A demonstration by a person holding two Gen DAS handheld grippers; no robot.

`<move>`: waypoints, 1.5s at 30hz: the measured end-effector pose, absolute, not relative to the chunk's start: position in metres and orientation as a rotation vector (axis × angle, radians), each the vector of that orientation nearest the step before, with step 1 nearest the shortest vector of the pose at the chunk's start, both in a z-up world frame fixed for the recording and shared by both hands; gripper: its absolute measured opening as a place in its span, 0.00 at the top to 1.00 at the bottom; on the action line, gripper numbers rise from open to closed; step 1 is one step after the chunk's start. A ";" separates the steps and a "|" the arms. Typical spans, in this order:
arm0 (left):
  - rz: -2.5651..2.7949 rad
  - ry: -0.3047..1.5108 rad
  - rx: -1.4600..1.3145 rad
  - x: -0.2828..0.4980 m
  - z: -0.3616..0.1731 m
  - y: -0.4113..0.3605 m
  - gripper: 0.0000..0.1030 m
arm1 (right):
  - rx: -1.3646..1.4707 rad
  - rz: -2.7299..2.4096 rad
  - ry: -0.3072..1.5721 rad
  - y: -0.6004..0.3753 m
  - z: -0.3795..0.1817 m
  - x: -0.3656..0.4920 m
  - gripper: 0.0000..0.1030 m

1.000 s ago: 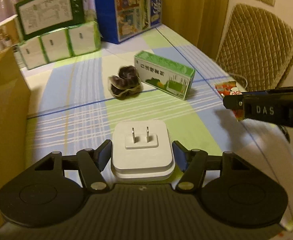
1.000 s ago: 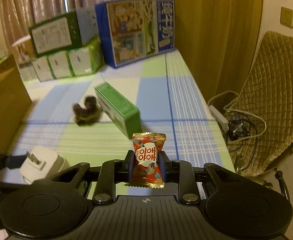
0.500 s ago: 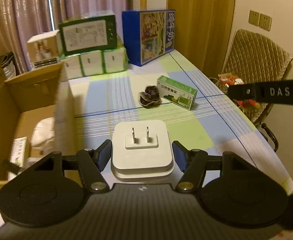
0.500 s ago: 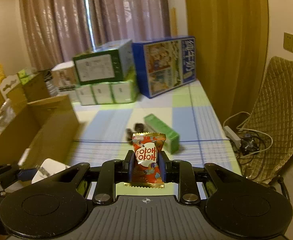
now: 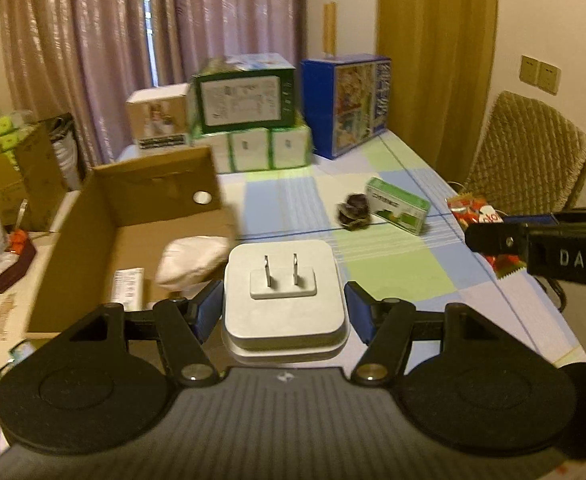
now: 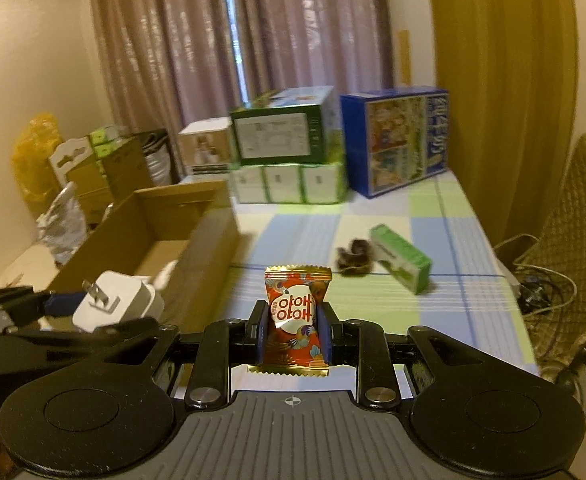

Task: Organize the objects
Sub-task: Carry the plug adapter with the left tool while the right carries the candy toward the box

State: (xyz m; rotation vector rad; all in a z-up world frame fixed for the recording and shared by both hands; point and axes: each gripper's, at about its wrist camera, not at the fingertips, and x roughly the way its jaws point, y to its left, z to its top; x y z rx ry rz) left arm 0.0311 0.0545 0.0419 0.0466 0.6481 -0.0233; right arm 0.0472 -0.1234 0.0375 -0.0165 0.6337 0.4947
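Carrying both loads at once, I'm pinching the white plug adapter [image 5: 283,294] in my left claw [image 5: 283,312] and the red candy packet [image 6: 295,314] in my right claw [image 6: 293,332], aiming for the open cardboard box [image 5: 105,216] at ten o'clock.

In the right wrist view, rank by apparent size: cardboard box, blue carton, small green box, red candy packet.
1. cardboard box
2. blue carton
3. red candy packet and small green box: look alike; the packet's nearness inflates it, so unranked.

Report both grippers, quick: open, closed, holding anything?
Left gripper: closed on the white charger plug.
Right gripper: closed on the red candy packet.
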 end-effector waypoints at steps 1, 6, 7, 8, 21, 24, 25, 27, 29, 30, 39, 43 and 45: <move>-0.011 0.646 0.043 0.027 0.045 0.061 0.41 | -0.020 0.507 0.632 -0.118 0.038 0.044 0.78; 0.042 0.640 0.033 0.012 0.054 0.087 0.41 | -0.039 0.558 0.624 -0.096 0.043 0.034 0.78; 0.052 0.640 0.028 0.009 0.055 0.093 0.41 | -0.042 0.566 0.623 -0.092 0.044 0.032 0.78; 0.058 0.639 0.026 0.008 0.056 0.098 0.41 | -0.046 0.574 0.622 -0.088 0.045 0.031 0.78; 0.121 0.630 0.029 -0.005 0.071 0.139 0.41 | -0.090 0.673 0.619 -0.038 0.049 0.028 0.78; 0.128 0.631 0.026 -0.005 0.072 0.144 0.41 | -0.096 0.686 0.617 -0.030 0.049 0.029 0.78; 0.129 0.632 0.021 -0.005 0.072 0.146 0.41 | -0.098 0.689 0.617 -0.028 0.049 0.030 0.78; 0.131 0.634 0.013 -0.007 0.071 0.150 0.41 | -0.103 0.694 0.619 -0.024 0.048 0.030 0.78; 0.133 0.637 0.005 -0.008 0.071 0.154 0.41 | -0.108 0.701 0.625 -0.020 0.046 0.031 0.78; 0.134 0.639 0.000 -0.009 0.070 0.157 0.41 | -0.110 0.703 0.628 -0.018 0.044 0.032 0.78; 0.157 0.652 -0.029 -0.005 0.069 0.182 0.41 | -0.127 0.733 0.645 0.001 0.037 0.040 0.78; 0.158 0.654 -0.033 0.007 0.072 0.193 0.41 | -0.130 0.748 0.654 0.015 0.035 0.052 0.78; 0.161 0.651 -0.025 0.013 0.075 0.197 0.41 | -0.126 0.755 0.653 0.022 0.036 0.058 0.78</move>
